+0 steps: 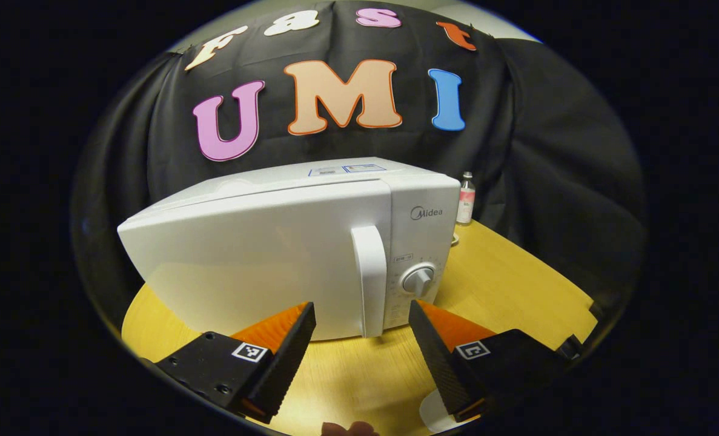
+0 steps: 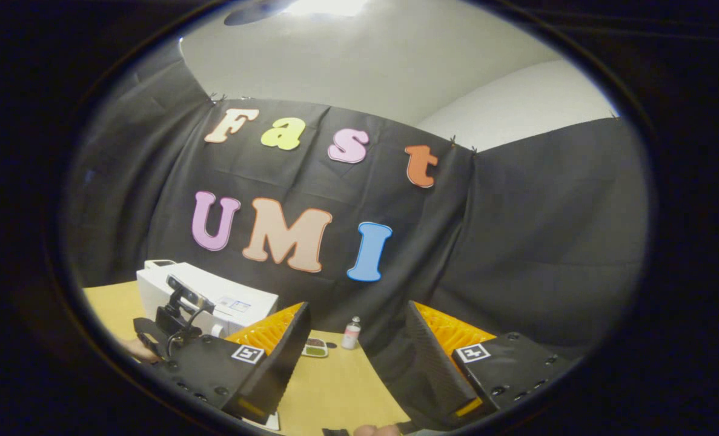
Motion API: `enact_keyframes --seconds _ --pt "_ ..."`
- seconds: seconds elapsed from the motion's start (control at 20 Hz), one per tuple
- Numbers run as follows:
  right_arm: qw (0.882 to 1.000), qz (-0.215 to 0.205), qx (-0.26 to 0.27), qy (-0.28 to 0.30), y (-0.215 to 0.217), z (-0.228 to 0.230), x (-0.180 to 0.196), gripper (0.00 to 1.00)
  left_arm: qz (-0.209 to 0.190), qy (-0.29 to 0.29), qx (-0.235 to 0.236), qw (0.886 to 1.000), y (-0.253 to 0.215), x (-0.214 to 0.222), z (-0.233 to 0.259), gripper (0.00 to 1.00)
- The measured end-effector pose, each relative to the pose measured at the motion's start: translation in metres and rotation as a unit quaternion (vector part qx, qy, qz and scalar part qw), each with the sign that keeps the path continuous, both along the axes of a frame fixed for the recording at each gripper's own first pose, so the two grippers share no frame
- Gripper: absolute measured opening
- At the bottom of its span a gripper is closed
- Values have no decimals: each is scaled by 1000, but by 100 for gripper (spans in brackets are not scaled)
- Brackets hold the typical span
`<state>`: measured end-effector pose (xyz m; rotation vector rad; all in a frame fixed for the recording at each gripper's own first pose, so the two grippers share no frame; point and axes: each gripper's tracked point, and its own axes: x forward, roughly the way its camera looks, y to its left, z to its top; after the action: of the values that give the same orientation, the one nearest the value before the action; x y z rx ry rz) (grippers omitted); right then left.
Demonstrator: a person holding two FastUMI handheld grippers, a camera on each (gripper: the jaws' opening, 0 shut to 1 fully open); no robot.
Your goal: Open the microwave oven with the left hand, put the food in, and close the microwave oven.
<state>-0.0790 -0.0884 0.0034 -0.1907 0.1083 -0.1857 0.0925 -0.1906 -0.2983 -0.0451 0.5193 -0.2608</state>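
A white microwave oven (image 1: 286, 254) carries the brand name "Midea" on its control panel above the dial (image 1: 418, 280), while stickers on its top and a small bottle's (image 1: 466, 206) label stay too small to read.

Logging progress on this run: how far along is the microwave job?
Nothing looks done: the microwave door is closed. In hand: the left tongs, open, are lined up with the door handle, not gripping it. Left: opening, loading the food dish, which sits on the table ahead of the open right tongs, then closing.
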Motion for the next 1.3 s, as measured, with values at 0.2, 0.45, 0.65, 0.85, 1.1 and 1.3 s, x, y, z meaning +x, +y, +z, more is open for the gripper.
enact_keyframes --seconds 0.2,0.45,0.65,0.85,1.1,1.3 --pt "1000 -11 8 13 -8 -7 -8 97 8 7 3 1000 -8 12 -7 97" --pt "1000 -16 10 23 -14 -13 -15 97 7 10 -2 1000 -17 16 -9 97" --pt "999 -12 17 34 -15 -20 -15 97 25 14 10 1000 -9 21 -12 49" --pt "999 -6 14 34 -13 -20 -13 97 48 18 1 999 -8 23 -13 20" --pt "999 -2 18 35 -11 -23 -14 97 58 31 -4 998 -9 22 -15 8" --pt "999 3 30 37 -6 -26 -14 97 51 9 7 999 -10 21 -14 8"
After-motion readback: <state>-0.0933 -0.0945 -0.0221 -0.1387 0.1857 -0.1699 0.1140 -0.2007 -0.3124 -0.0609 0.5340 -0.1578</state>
